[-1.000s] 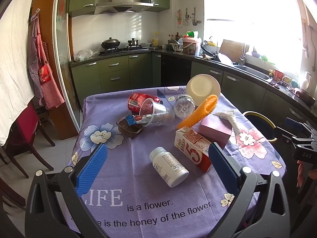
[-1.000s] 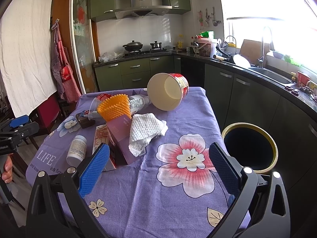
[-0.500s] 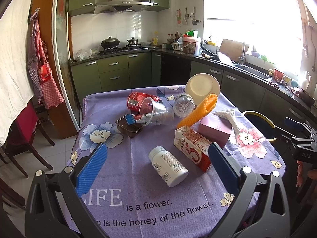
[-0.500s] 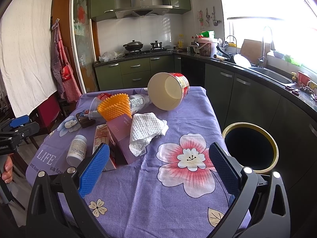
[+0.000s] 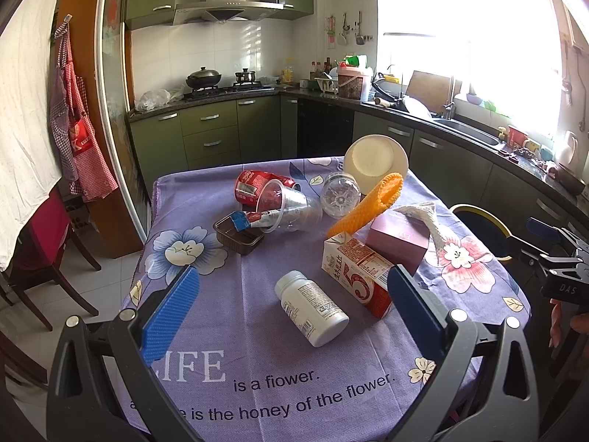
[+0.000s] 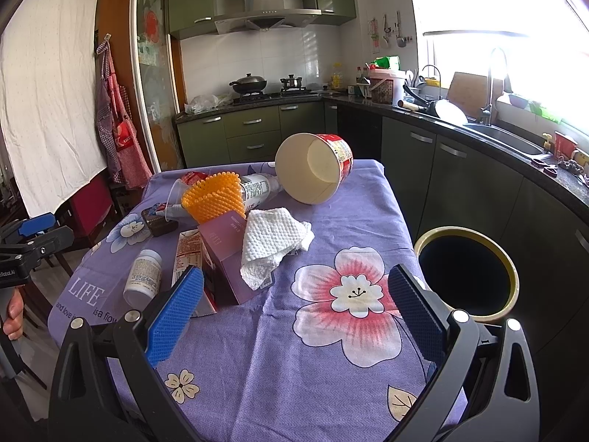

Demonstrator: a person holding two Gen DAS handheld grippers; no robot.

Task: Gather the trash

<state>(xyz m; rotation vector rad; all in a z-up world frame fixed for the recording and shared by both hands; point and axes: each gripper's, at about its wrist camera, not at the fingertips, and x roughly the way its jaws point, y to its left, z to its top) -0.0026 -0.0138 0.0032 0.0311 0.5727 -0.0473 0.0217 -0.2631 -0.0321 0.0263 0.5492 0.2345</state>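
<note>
Trash lies scattered on a purple flowered tablecloth (image 5: 206, 331). A white pill bottle (image 5: 311, 307) lies on its side just ahead of my open left gripper (image 5: 291, 305). Beside it sit a red-and-white carton (image 5: 357, 276), a mauve box (image 5: 399, 241) with a crumpled white tissue (image 6: 272, 245), orange foam netting (image 5: 368, 204), a clear bottle (image 5: 340, 194), a clear plastic cup (image 5: 287, 208), a red can (image 5: 254, 186), a brown tray (image 5: 238, 236) and a paper bowl (image 6: 313, 167). My right gripper (image 6: 294, 307) hangs open over a pink flower print, empty. A round bin (image 6: 467, 272) stands right of the table.
Green kitchen cabinets (image 5: 210, 136) and a dark counter with a sink (image 6: 504, 136) run behind and to the right. A red-seated chair (image 5: 40, 235) stands left of the table. A hand (image 6: 14, 315) grips the left tool's handle.
</note>
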